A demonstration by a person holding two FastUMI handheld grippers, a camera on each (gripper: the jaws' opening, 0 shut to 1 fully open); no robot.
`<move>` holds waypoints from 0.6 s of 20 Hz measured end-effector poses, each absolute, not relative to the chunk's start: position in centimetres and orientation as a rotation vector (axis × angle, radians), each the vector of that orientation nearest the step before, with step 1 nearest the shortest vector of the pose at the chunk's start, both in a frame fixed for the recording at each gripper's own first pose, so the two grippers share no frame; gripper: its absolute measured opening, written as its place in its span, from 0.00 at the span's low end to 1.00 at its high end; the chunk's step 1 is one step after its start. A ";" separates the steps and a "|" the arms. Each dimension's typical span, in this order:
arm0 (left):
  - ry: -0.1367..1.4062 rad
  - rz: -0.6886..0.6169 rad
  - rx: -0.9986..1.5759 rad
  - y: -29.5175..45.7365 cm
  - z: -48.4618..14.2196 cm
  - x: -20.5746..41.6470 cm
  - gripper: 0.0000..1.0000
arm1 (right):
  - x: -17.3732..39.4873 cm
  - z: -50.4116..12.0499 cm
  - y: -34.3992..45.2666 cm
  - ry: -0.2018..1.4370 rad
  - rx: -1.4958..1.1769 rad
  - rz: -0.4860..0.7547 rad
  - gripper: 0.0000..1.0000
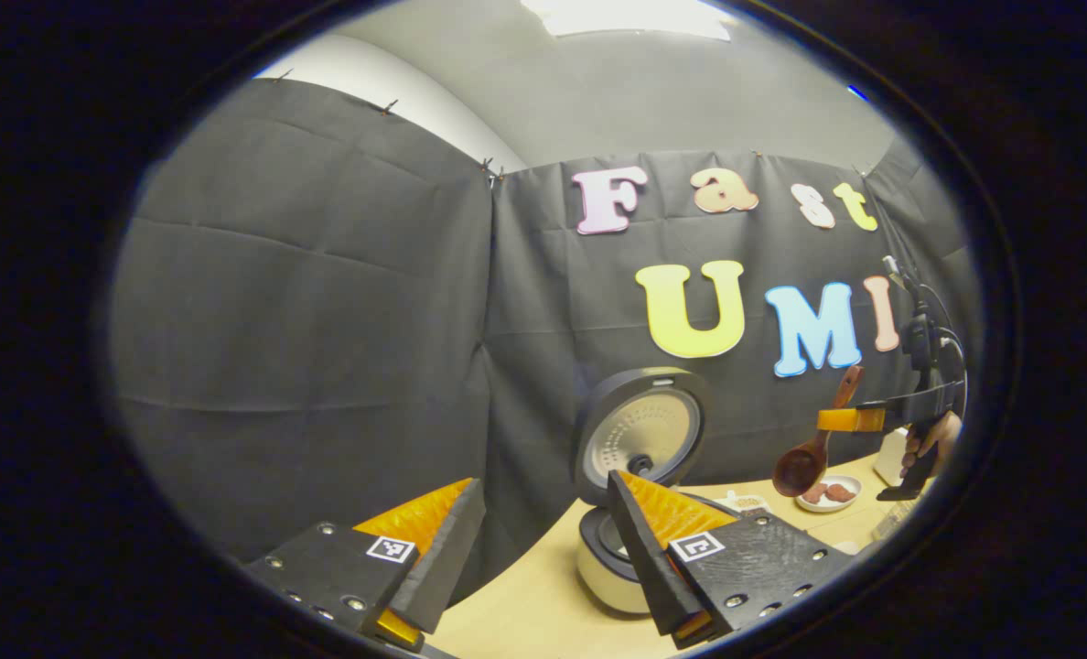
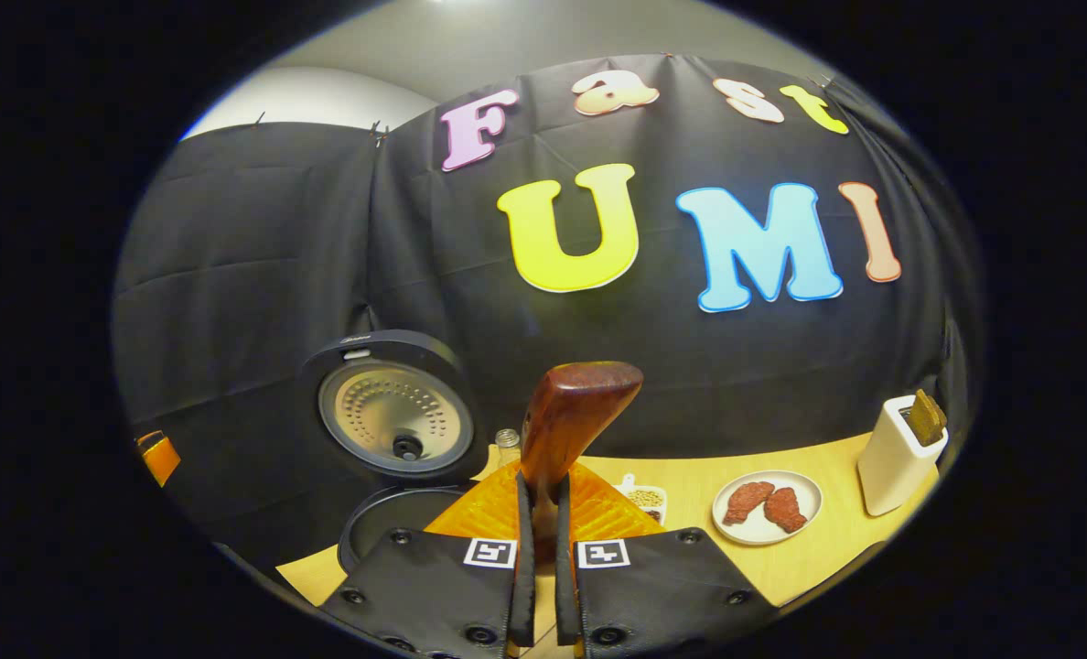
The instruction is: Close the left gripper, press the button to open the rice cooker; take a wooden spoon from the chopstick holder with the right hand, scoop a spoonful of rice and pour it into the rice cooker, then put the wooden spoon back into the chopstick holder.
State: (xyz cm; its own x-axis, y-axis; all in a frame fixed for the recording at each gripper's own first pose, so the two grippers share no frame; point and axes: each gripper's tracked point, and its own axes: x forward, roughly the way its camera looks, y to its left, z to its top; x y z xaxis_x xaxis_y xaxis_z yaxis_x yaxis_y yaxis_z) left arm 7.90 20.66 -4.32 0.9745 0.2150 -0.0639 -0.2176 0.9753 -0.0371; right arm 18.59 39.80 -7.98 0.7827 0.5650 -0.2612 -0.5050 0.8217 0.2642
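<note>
1. Left gripper view: the left gripper (image 1: 543, 540) stands with its fingers wide apart and nothing between them. It is raised over the near edge of the wooden bench (image 1: 525, 613).
2. Between and behind these fingers stands the rice cooker (image 1: 612, 554) – its lid (image 1: 640, 435) is up, with the metal inner side turned toward the camera. The right finger hides a part of the pot.
3. Farther to the right, the right gripper (image 1: 841, 420) holds the wooden spoon (image 1: 813, 448) above the bench. The bowl of the spoon hangs down and the handle points up. A hand (image 1: 932, 439) grips the tool behind it.
4. Under the spoon lies a small plate (image 1: 832, 494) with two brown pieces on it.
5. Right gripper view: the fingers are nearly together and clamp the spoon handle, which rises upright between them – its rounded end is at the top.
6. To the left is the open rice cooker, its lid upright. To the right are the plate with the brown pieces and, near the edge of the bench, the white chopstick holder (image 2: 891, 458) with a brown utensil in it.
7. Just behind the fingers I see a small dish (image 2: 644, 496) with grains; whether this is the rice, I cannot tell.
</note>
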 end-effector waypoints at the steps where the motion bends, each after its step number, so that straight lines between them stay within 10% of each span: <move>1: 0.054 0.205 -0.044 19.9 -4.2 8.2 0.85 | 18.6 -7.9 38.6 0.343 0.193 0.562 0.10; 12: 0.014 0.092 -0.034 13.0 -1.3 9.5 0.85 | 19.1 -8.2 21.9 0.361 0.257 0.315 0.10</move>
